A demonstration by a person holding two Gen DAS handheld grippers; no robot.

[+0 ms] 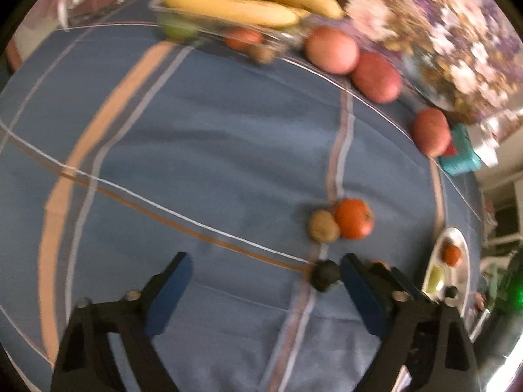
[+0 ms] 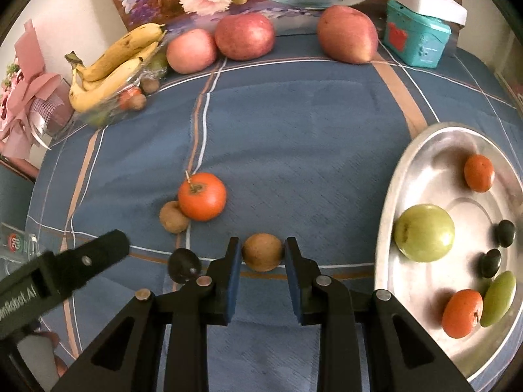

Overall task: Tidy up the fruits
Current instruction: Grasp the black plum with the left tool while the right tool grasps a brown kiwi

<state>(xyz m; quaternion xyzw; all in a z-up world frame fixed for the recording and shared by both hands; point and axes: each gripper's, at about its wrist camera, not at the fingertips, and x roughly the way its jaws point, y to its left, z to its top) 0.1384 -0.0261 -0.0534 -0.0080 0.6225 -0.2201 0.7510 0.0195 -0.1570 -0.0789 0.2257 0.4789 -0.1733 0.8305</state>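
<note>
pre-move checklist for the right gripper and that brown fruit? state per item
1. Brown fruit between the right gripper pads: ok.
2. Pads clamped on it: cannot tell; they look flush against its sides.
3. Metal tray has free space: ok, bare patch near its far side.
4. Path to tray unobstructed: ok, only cloth between.
5. Left gripper out of the way: ok, open and off to the left.
6. Dark fruit by the right gripper's left finger: not ok, could get nudged.
</note>
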